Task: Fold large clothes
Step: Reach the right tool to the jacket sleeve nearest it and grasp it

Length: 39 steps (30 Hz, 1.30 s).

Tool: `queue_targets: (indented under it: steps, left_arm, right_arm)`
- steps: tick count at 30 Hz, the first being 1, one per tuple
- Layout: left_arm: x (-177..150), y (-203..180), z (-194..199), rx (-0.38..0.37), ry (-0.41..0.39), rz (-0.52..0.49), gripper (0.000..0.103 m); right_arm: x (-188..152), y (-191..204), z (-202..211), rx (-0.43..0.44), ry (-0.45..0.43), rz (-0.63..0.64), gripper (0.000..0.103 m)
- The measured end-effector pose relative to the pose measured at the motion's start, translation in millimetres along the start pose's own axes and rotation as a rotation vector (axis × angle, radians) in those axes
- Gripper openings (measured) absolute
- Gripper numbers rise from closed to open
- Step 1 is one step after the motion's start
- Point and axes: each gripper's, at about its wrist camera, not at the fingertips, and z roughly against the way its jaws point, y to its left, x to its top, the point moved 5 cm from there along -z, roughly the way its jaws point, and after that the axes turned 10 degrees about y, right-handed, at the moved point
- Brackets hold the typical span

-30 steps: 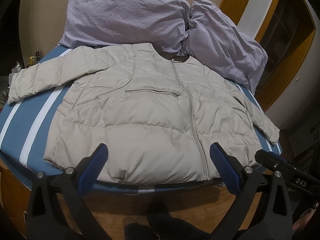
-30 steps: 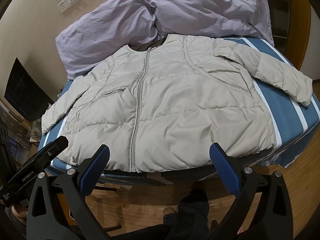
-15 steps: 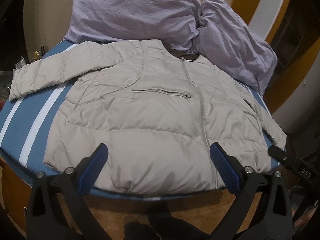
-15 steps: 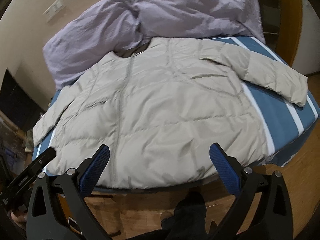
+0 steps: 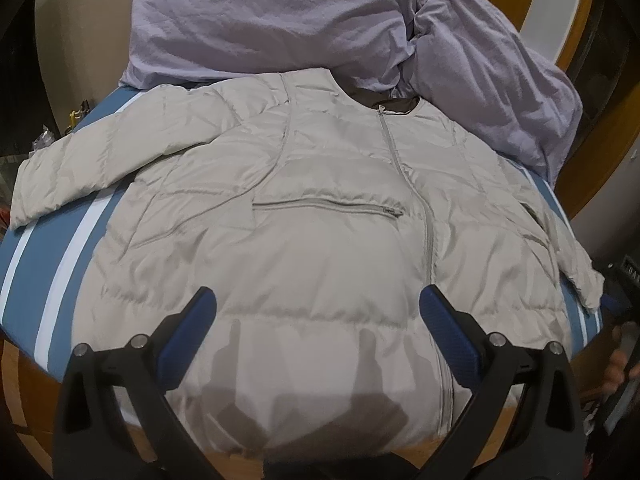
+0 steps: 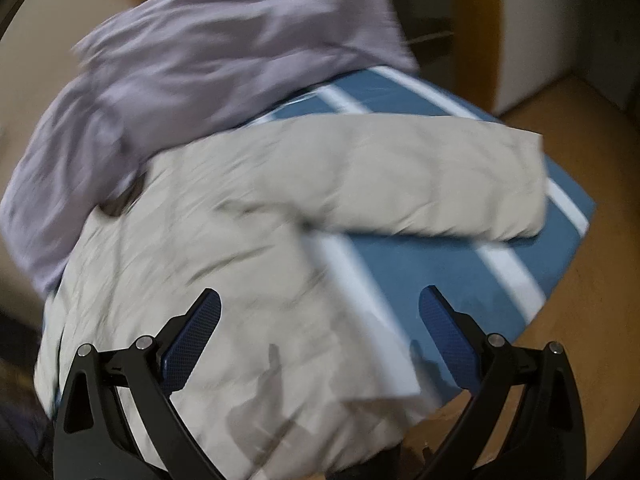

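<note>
Beige quilted puffer jacket point(image 5: 328, 240) lying front-up and zipped on a bed with a blue, white-striped cover point(image 5: 52, 264). Its collar lies toward two crumpled lilac pillows point(image 5: 280, 20) at the head end; its hem reaches the near edge of the bed.

Left wrist view: the left gripper point(image 5: 318, 316) hangs over the lower body of the jacket, its two blue-padded fingers point(image 5: 188, 336) spread wide with nothing between them. The hem region lies directly beneath and between the fingers, and their shadows fall on the fabric; whether the pads touch the cloth cannot be told. The central zip point(image 5: 428, 240) runs down just inside the right-hand finger. A horizontal chest pocket zip point(image 5: 328, 207) lies ahead of the fingers. One sleeve point(image 5: 104, 152) extends to the left across the striped cover; the other lies along the right edge of the bed.

Right wrist view (motion-blurred): the right gripper point(image 6: 320, 320) is likewise wide open and empty. The jacket's side edge and hem corner point(image 6: 280, 320) lie below and between its fingers point(image 6: 448, 336); the right-hand finger stands over bare striped cover. The outstretched sleeve point(image 6: 420, 184) lies well ahead of the fingertips, across the cover, with wooden floor point(image 6: 600, 280) beyond the bed's edge.
</note>
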Motion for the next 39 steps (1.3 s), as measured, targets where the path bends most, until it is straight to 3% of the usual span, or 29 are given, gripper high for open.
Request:
queue_targets:
  steps: [6, 13, 20, 22, 24, 25, 27, 29, 34, 39]
  left_arm:
    - [18.2, -10.3, -19.9, 0.029, 0.032, -0.008, 0.101]
    - [42.6, -21.9, -38.1, 0.048, 0.052, 0.003, 0.101]
    - [60.6, -41.4, -46.5, 0.058, 0.057, 0.018, 0.101]
    - [64.1, -47.3, -45.4, 0.059, 0.043, 0.016, 0.101]
    - [65.5, -50.0, -45.7, 0.056, 0.042, 0.014, 0.101]
    - [65.5, -50.3, -45.9, 0.054, 0.044, 0.012, 0.101]
    - [65.9, -48.1, -45.8, 0.052, 0.046, 0.012, 0.101]
    - [66.7, -41.5, -44.6, 0.048, 0.044, 0.019, 0.101]
    - [68.6, -16.8, -34.9, 0.05, 0.025, 0.025, 0.101]
    - [72.1, 17.2, -24.5, 0.05, 0.004, 0.063, 0.101]
  right_arm:
    - [55.0, -84.0, -20.3, -0.089, 0.002, -0.248, 0.096]
    - [80.8, -161.9, -31.0, -0.208, 0.011, -0.421, 0.091]
    - [77.1, -190.0, -46.2, -0.126, 0.06, -0.471, 0.071]
    - [81.4, -185.6, -50.9, -0.107, 0.056, -0.447, 0.065]
    - [83.1, -183.5, -51.7, -0.067, 0.047, -0.424, 0.049]
    - [84.3, -180.7, -54.5, -0.04, 0.048, -0.421, 0.035]
    - [84.0, -175.5, -53.1, -0.057, 0.038, -0.409, 0.032]
    - [86.1, -170.6, -48.3, -0.082, 0.025, -0.383, 0.022]
    - [100.2, -141.8, -24.0, -0.121, -0.036, -0.339, 0.016]
    - [124.7, -71.2, -0.9, -0.081, -0.09, -0.205, 0.015]
